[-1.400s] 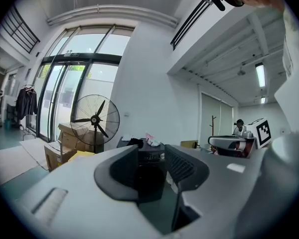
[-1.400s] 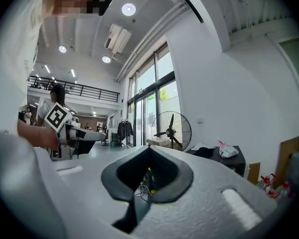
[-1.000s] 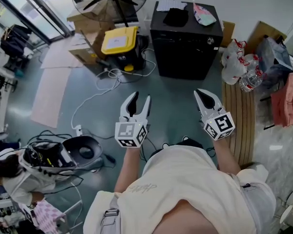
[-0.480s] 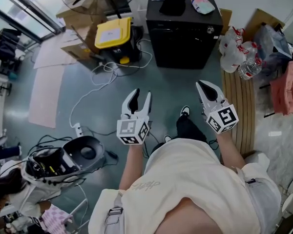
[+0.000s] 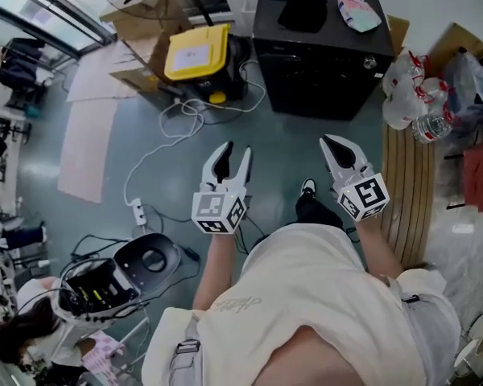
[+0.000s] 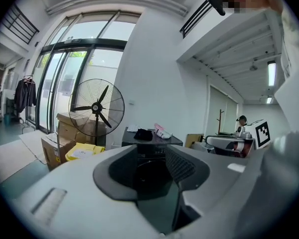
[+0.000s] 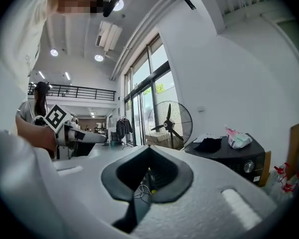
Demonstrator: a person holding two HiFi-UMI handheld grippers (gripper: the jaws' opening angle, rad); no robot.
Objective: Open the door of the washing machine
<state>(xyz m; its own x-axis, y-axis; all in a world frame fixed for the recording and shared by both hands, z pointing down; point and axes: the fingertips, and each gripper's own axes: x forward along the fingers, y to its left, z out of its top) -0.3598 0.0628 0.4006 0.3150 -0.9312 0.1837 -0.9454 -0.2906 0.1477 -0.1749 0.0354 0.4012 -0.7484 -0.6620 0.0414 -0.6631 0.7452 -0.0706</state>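
Closed, empty claw [image 7: 149, 146]; washing machine [image 7: 225, 161] at right.

Left gripper [image 5: 237, 149]: held out ahead, jaws wide apart (they have just been closing a little), nothing between them.
Right gripper [image 5: 328, 141]: level beside it, jaws together, empty.
Forearms [image 5: 213, 272]: bare, reaching forward, apart.

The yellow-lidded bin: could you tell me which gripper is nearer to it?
Left. The left gripper, jaws empty and just closing slightly, is short of the bin, slightly right; the right gripper is further right, facing the washing machine.
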